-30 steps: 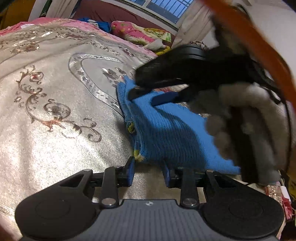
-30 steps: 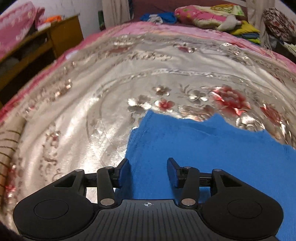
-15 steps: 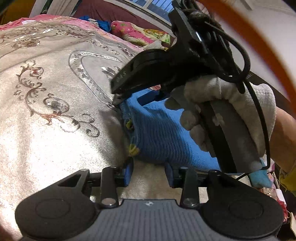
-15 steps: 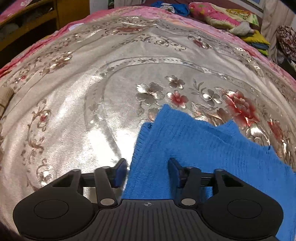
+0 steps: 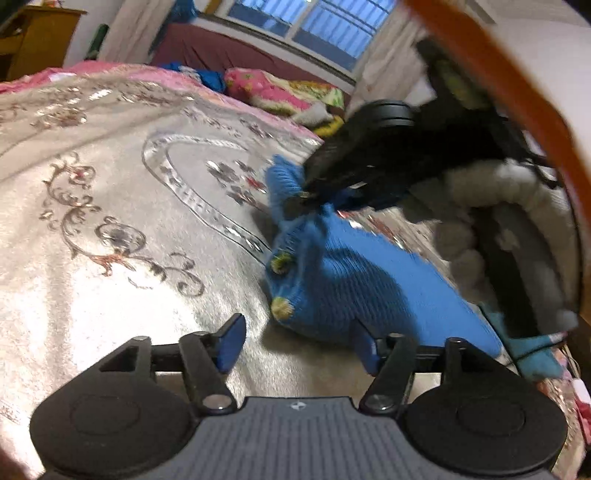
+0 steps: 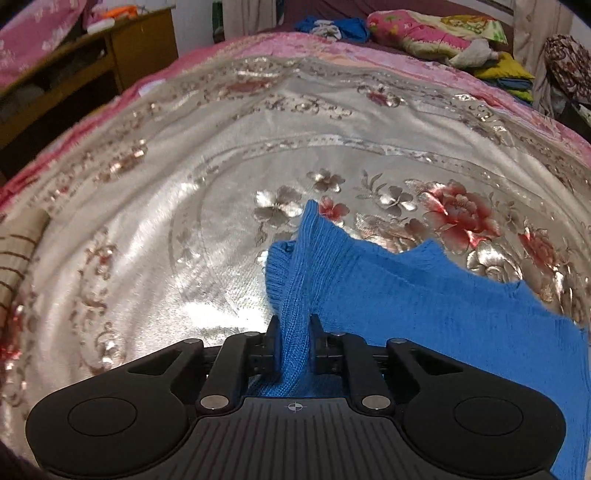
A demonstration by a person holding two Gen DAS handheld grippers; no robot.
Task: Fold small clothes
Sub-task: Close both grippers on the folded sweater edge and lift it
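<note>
A small blue knit garment [image 5: 354, 284] lies on a silver floral bedspread [image 5: 110, 221]. My right gripper [image 6: 293, 345] is shut on the garment's corner [image 6: 295, 295] and lifts it a little; the rest of the garment spreads to the right [image 6: 461, 314]. In the left wrist view the right gripper [image 5: 317, 188], held by a gloved hand [image 5: 517, 229], pinches that raised corner. My left gripper [image 5: 299, 343] is open and empty just in front of the garment's near edge, its right finger close to the knit.
A pile of pink and green bedding [image 6: 436, 33] lies at the far side of the bed. A wooden cabinet [image 6: 122, 55] stands at the far left. Bedspread [image 6: 147, 240] stretches to the left of the garment.
My right gripper has shut on the garment's corner and raised it. My left gripper has opened wider near the garment's near edge.
</note>
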